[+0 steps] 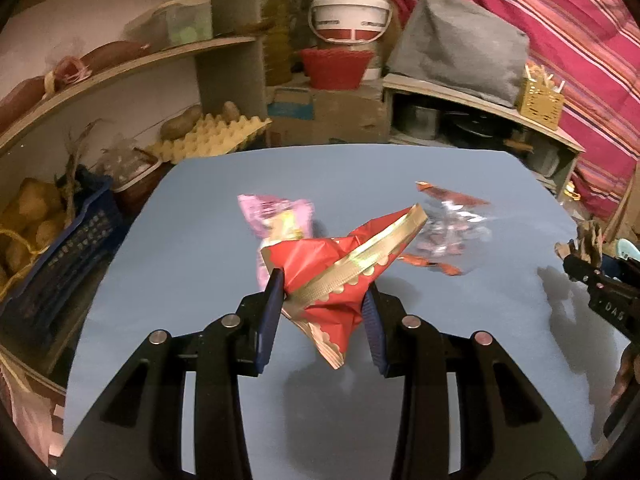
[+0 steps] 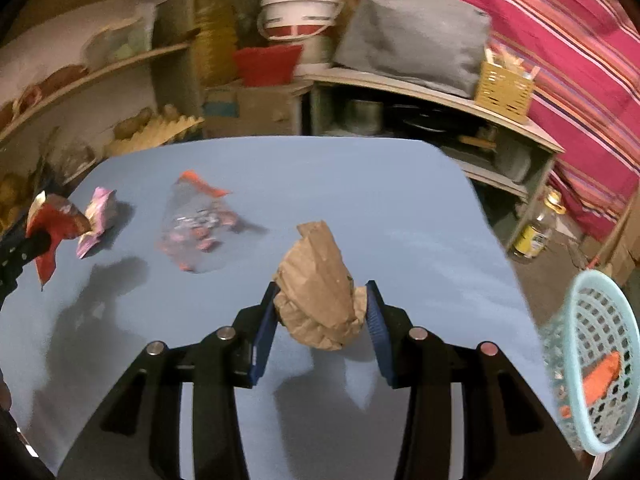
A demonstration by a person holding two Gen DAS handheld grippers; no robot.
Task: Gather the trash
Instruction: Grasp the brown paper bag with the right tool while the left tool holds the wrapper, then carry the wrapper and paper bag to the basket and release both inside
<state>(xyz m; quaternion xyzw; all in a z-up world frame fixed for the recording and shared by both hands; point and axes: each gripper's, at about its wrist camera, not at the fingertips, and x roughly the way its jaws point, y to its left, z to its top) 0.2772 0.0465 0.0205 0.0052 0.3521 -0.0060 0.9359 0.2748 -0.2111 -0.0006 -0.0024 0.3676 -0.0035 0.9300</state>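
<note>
Both jaws grip trash, red wrapper (image 1: 320, 280) left, brown paper (image 2: 320, 300) right, above open blue table (image 2: 360, 200).

Two close downward wrist views, shared blue table (image 1: 400, 184).

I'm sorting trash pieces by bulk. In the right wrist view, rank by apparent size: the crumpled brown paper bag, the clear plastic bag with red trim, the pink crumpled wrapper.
1. Crumpled brown paper bag, though it is nearest the camera, so this is unsure.
2. Clear plastic bag with red trim.
3. Pink crumpled wrapper.
</note>
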